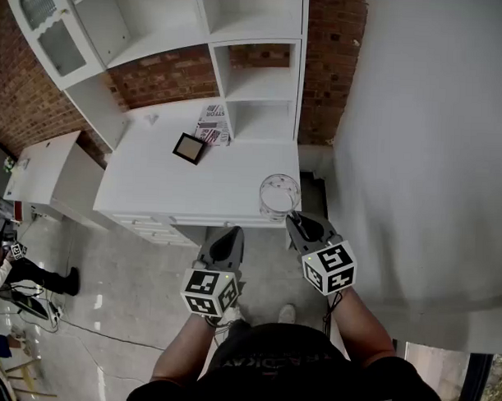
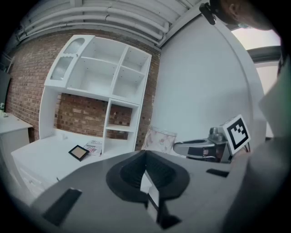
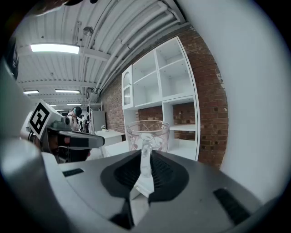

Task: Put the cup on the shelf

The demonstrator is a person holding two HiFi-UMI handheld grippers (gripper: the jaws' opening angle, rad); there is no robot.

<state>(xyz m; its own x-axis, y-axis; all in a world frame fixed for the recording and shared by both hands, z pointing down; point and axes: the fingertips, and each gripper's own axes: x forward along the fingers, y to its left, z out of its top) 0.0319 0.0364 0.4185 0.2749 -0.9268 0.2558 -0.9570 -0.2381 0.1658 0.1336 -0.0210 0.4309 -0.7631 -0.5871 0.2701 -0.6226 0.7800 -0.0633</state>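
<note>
Glassware heads-up: the clear, pink-patterned glass cup (image 3: 148, 134) is right at the tip of the right claw (image 3: 145, 154), which looks pinched on its thin clear handle, over the near corner of the white desk (image 1: 153, 180). Can't tell if it's resting there. My guess is it's light, slick and breakable, so hold the handle, not the wall. Beside it the left claw (image 2: 145, 159) is pressed together, empty. Straight ahead is the white cubby shelf (image 1: 259, 85).

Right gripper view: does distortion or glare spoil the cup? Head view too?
Right gripper view: fisheye bows the shelf and darkens the corners, yet the cup is sharp. Head view: the clear cup is faint against the white desk.
</note>
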